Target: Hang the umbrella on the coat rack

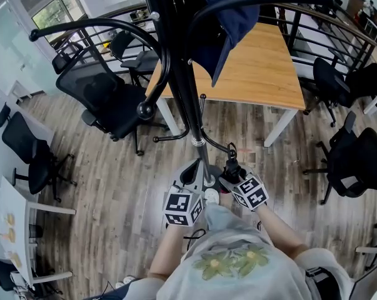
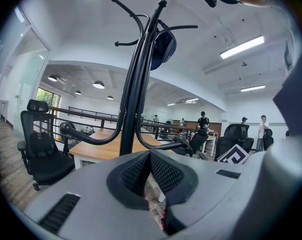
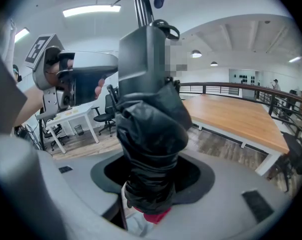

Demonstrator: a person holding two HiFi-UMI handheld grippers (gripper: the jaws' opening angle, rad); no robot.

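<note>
The right gripper [image 3: 153, 180] has its fingers clamped on the umbrella [image 3: 151, 134], a folded bundle of crinkled, glossy black cloth that stands upright between them. A scrap of red [image 3: 153, 217] shows at its 6 o'clock end. At 12 o'clock sits a boxy black handle [image 3: 140, 59] with a thin strap loop [image 3: 167, 29].

The left gripper [image 2: 149, 156] has its fingers together on nothing, and their dimpled dark pads meet in a ridge.

In the head view both grippers sit low, each with a cube of square black-and-white markers. The left gripper is at 9 o'clock of the right.

The umbrella is held just beside the foot of the coat rack [image 1: 182, 86], at about 4 o'clock from its chrome collar [image 1: 199, 142]. The strap loop is near a thin lower hook; I cannot tell whether they touch.

The coat rack is a smooth black pole with long curved arms ending in round knobs [image 1: 145, 110]. A navy cloth [image 1: 229, 17] hangs at 12 o'clock.

A pale wooden counter [image 1: 257, 67] on white legs lies at 1 o'clock. A black mesh chair [image 1: 100, 95] stands at 10 o'clock on the grey plank floor [image 1: 113, 167].
</note>
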